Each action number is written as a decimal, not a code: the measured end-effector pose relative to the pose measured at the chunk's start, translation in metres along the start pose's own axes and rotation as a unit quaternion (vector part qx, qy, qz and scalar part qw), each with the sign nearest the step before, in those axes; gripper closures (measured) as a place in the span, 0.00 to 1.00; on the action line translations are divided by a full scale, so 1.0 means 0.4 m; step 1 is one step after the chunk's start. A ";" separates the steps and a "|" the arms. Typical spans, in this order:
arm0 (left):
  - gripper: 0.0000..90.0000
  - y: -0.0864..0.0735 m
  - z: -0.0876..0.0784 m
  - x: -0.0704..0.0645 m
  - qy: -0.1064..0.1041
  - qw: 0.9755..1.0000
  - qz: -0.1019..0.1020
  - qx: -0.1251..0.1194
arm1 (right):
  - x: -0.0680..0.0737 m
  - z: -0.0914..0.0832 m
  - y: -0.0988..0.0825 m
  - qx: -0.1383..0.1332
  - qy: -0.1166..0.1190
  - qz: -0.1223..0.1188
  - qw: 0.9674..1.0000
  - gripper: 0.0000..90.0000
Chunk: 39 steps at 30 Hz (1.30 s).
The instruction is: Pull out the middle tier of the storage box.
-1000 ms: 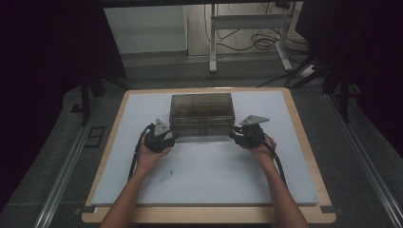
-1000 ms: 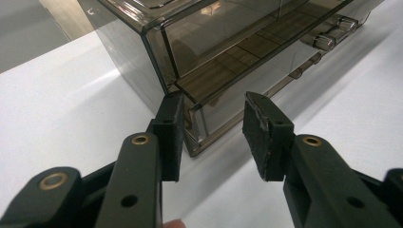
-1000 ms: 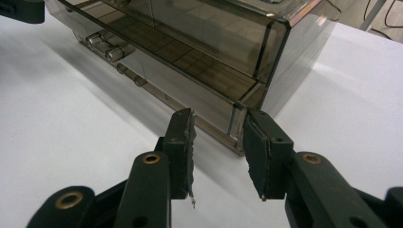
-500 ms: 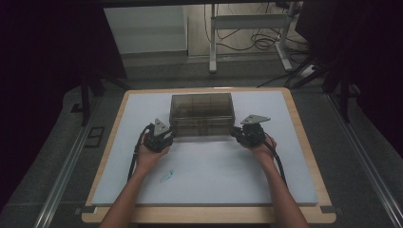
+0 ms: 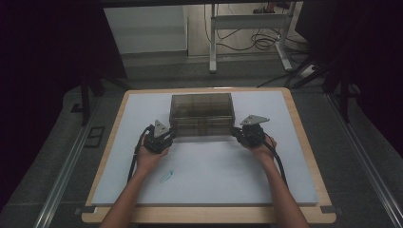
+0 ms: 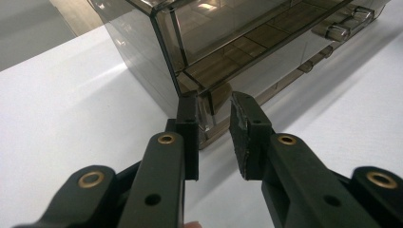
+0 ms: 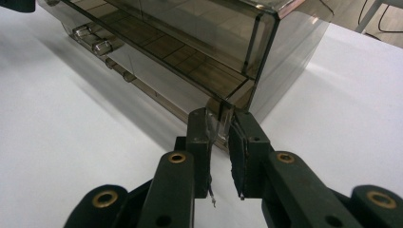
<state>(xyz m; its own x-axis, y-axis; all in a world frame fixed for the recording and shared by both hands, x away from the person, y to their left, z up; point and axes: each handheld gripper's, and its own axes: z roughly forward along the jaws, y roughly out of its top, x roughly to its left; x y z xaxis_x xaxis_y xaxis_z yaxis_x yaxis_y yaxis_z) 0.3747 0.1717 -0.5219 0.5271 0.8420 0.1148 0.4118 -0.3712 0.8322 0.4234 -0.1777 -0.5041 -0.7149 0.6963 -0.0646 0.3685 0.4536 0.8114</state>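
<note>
The smoky drawer box [image 5: 202, 117] sat at the mat's [image 5: 214, 185] centre, long axis running nine to three o'clock, handles facing six. Left gripper [image 6: 215, 124] and right gripper [image 7: 219, 130], jaws just closing, pinched its front lower corners.

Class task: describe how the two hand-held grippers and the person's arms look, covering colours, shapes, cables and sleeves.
Both the left gripper and the right gripper are black, each topped by a grey three-cornered plate, with a black cable trailing back along the forearm. Up close, the flat black jaws sit on rounded arms with brass-coloured rivets. The forearms are bare, with no sleeves in sight.
</note>
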 end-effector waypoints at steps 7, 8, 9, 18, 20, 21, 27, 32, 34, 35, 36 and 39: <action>0.84 -0.006 -0.006 -0.005 -0.001 1.000 -0.001 -0.004 | 0.003 -0.006 -0.003 0.000 0.002 -0.006 1.000 0.86; 0.84 -0.007 -0.007 -0.006 -0.002 1.000 -0.001 -0.004 | 0.004 -0.006 -0.003 0.000 0.002 -0.005 1.000 0.86; 0.84 -0.008 -0.008 -0.006 -0.002 1.000 -0.001 -0.005 | 0.005 -0.007 -0.004 0.000 0.002 -0.004 1.000 0.86; 0.84 -0.009 -0.012 -0.009 -0.004 1.000 -0.002 -0.004 | 0.009 -0.013 -0.010 -0.004 0.002 -0.002 1.000 0.86; 0.84 -0.009 -0.013 -0.009 -0.004 1.000 0.000 -0.004 | 0.010 -0.014 -0.011 -0.004 0.003 -0.001 1.000 0.86; 0.84 -0.009 -0.014 -0.009 -0.004 1.000 0.001 -0.004 | 0.010 -0.014 -0.011 -0.005 0.004 -0.001 1.000 0.86; 0.84 -0.015 -0.019 -0.012 -0.007 1.000 -0.003 -0.008 | 0.013 -0.018 -0.016 -0.008 0.005 0.000 1.000 0.86; 0.84 -0.020 -0.024 -0.016 -0.007 1.000 -0.002 -0.011 | 0.018 -0.023 -0.020 -0.010 0.006 0.000 1.000 0.86; 0.84 -0.021 -0.027 -0.018 -0.008 1.000 -0.002 -0.012 | 0.019 -0.025 -0.022 -0.010 0.006 -0.001 1.000 0.86; 0.84 -0.022 -0.028 -0.018 -0.008 1.000 -0.001 -0.012 | 0.021 -0.026 -0.023 -0.011 0.006 0.000 1.000 0.86; 0.84 -0.023 -0.029 -0.019 -0.009 1.000 -0.002 -0.012 | 0.021 -0.027 -0.024 -0.011 0.007 0.000 1.000 0.86; 0.84 -0.026 -0.032 -0.020 -0.011 1.000 -0.005 -0.015 | 0.025 -0.030 -0.025 -0.010 0.007 -0.002 1.000 0.86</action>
<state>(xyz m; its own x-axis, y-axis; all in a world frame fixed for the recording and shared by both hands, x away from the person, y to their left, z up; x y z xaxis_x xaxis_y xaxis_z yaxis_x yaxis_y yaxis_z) 0.3565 0.1739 -0.5246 0.5399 0.8365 0.0937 0.3952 -0.3502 0.8492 0.4052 -0.1820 -0.5058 -0.7250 0.6861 -0.0601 0.3535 0.4456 0.8224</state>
